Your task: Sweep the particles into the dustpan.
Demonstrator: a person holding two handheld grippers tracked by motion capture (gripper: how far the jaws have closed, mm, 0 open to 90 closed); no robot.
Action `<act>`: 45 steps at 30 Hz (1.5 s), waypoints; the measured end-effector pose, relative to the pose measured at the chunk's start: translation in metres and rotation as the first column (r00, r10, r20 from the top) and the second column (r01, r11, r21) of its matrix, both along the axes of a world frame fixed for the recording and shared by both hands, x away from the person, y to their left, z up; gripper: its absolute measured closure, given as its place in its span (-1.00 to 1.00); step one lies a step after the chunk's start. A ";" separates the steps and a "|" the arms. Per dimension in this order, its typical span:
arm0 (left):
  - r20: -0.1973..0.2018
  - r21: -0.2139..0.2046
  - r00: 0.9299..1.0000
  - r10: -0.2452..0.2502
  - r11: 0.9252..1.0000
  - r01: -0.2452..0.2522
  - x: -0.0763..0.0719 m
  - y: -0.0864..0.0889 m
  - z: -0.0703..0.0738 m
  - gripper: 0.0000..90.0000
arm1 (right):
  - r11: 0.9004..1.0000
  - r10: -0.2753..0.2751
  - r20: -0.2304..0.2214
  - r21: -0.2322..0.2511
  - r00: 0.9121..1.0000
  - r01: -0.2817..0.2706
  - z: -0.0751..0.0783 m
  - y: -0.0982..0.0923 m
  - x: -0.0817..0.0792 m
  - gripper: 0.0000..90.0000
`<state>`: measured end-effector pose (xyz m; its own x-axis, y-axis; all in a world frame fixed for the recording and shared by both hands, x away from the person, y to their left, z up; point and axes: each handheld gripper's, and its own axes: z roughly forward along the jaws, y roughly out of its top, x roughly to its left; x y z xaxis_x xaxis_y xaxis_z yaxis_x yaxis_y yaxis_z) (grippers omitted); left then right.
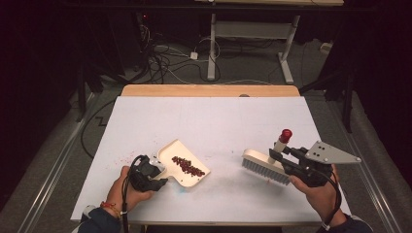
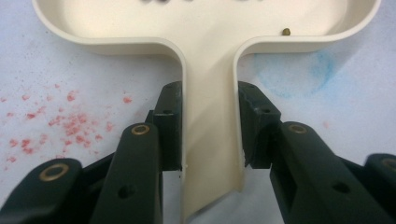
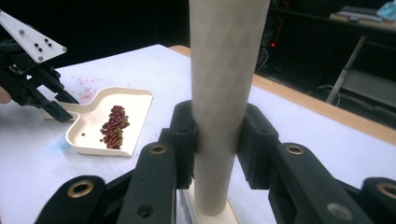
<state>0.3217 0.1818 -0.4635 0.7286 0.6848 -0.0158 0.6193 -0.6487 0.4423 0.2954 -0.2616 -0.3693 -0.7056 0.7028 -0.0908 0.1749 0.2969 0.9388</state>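
Note:
A cream dustpan [image 1: 187, 156] lies flat on the white table, with a heap of dark red beans [image 1: 188, 166] in its tray. My left gripper [image 1: 156, 171] is shut on the dustpan handle [image 2: 211, 135], one black pad on each side. Seen from the right gripper view, the dustpan [image 3: 135, 105] and the beans [image 3: 114, 127] lie at the left, beside the left gripper [image 3: 49, 100]. My right gripper [image 1: 276, 156] is shut on the upright cream handle [image 3: 224, 93] of a hand brush [image 1: 263, 166], whose handle ends in a red tip [image 1: 285, 134]. The brush hovers right of the dustpan, bristles down.
Red crumbs [image 2: 65, 123] and a faint blue smudge [image 2: 299, 70] mark the table near the dustpan. The wooden far edge [image 1: 209, 90] of the table borders a floor with cables and a desk frame [image 1: 252, 43].

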 end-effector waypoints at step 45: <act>0.054 -0.047 0.988 0.145 0.989 -0.143 -0.005 0.034 -0.006 0.42 | 0.998 -0.050 -0.069 -0.053 0.996 0.046 -0.001 -0.039 -0.017 0.56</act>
<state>0.3163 0.2153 -0.4697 0.6230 0.7822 -0.0083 0.6777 -0.5344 0.5051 0.2788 -0.3002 -0.3707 -0.6770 0.7317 -0.0790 0.2553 0.3341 0.9073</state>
